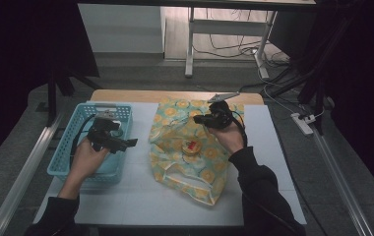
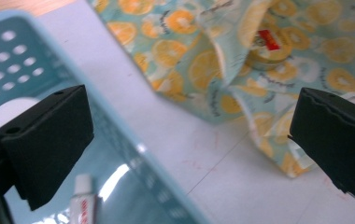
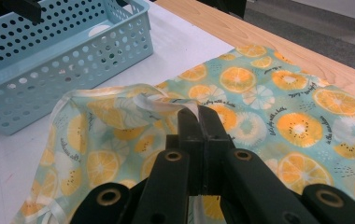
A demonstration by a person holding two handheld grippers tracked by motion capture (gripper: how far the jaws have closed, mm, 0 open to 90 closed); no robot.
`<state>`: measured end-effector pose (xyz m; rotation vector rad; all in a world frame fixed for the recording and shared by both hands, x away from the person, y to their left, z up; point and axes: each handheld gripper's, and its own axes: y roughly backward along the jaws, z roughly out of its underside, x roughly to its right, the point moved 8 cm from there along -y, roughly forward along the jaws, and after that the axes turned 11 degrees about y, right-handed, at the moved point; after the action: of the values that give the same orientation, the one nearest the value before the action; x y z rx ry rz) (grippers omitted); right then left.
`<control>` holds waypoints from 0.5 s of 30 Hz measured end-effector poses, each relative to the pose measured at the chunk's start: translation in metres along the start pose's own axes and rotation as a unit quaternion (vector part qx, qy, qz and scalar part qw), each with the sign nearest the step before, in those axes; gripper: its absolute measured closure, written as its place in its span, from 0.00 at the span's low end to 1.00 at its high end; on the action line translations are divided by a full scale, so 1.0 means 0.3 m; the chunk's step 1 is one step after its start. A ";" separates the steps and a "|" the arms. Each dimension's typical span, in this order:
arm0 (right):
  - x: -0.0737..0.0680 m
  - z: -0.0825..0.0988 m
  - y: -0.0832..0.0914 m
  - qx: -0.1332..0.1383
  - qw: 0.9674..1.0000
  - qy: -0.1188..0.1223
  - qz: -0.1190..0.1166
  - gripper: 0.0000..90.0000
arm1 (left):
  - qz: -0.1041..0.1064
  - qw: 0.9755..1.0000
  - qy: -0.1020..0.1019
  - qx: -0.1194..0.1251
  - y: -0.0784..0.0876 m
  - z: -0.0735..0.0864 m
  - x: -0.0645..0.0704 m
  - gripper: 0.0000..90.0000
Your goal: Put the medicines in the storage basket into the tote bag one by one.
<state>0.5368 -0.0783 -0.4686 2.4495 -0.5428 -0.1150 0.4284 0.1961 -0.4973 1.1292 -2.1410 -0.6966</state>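
Observation:
A cloth bag (image 1: 175, 123) printed with orange slices lies on the white mat in the middle of the table. A round yellow tin (image 1: 191, 146) with a red label rests in its folds. My right gripper (image 1: 200, 119) is shut on the bag's near rim, pinching the fabric and its white strap (image 3: 159, 103) between the jaws (image 3: 198, 114). My left gripper (image 1: 128, 143) hovers open over the right edge of a light blue basket (image 1: 84, 105), with nothing between its jaws. Past them (image 2: 189, 140) lie the bag (image 2: 203, 60) and the tin (image 2: 264, 49).
In the basket (image 2: 7, 51) lie a small white tube (image 2: 83, 203) and a round white thing (image 2: 7, 112). The wooden table edge (image 3: 241, 32) runs behind the mat. On the floor beyond are desk legs (image 1: 190, 44), cables and a power strip (image 1: 303, 123).

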 end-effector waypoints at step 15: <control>-0.004 0.002 -0.003 0.001 1.000 0.002 -0.002 1.00 | -0.027 0.999 0.019 -0.013 0.033 0.079 -0.118 0.00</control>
<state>0.5358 -0.0776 -0.4696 2.4519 -0.5370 -0.1120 0.4220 0.2352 -0.5161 1.1804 -2.0712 -0.7208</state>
